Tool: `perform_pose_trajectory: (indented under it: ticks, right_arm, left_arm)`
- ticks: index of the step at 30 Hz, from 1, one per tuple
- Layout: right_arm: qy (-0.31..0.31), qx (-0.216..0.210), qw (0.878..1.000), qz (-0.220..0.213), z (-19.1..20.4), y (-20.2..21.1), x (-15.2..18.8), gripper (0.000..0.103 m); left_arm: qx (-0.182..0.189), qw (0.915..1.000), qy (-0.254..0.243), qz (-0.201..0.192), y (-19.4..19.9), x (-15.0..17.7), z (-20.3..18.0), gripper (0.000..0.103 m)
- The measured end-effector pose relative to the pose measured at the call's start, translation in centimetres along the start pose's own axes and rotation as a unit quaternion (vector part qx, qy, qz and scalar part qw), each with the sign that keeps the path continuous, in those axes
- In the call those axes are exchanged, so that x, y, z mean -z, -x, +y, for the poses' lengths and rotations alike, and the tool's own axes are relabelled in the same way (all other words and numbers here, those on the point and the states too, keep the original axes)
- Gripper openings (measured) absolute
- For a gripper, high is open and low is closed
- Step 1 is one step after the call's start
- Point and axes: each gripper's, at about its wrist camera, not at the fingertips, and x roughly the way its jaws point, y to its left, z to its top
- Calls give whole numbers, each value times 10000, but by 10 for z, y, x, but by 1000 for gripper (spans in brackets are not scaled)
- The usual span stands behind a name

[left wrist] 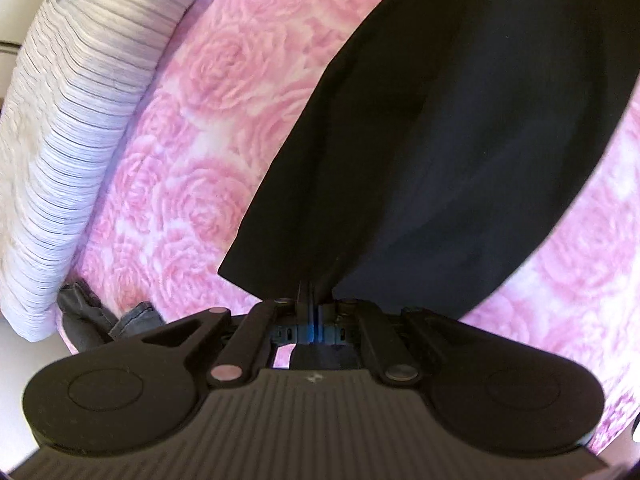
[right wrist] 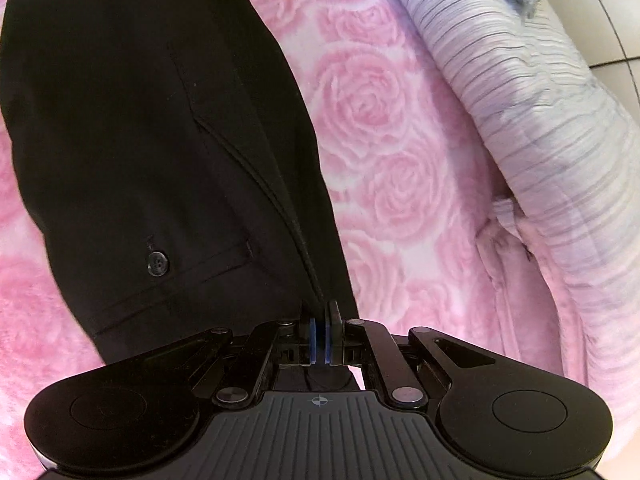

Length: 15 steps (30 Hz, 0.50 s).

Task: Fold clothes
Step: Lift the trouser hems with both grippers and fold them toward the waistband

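Observation:
A pair of black trousers (left wrist: 440, 140) lies stretched over a pink rose-patterned blanket (left wrist: 208, 128). My left gripper (left wrist: 316, 300) is shut on the near edge of the black cloth, which runs away from it up to the right. In the right wrist view the trousers (right wrist: 140, 140) show a back pocket with a button (right wrist: 158, 264). My right gripper (right wrist: 320, 316) is shut on the trousers' edge along a seam, with the cloth pinched between the blue pads.
A white ribbed quilt (left wrist: 72, 120) lies rolled along the blanket's left side and shows at the right in the right wrist view (right wrist: 540, 120). A small dark grey garment (left wrist: 92, 320) lies at the blanket's lower left. A pale floor (right wrist: 600, 20) lies beyond the quilt.

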Motion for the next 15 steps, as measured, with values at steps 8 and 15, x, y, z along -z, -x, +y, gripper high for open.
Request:
perform_pose_trajectory:
  ticks: [8,15]
  right_arm:
    - [-398,-288,9988,-2,-22,-51,-15,2]
    - [-1085,-403,9932,-105,-40,-81,-18,7]
  left_arm:
    - [-88,9995,137,258,-53,-37,8,2]
    - [-552,9966,105,600,-104,-53,0,9]
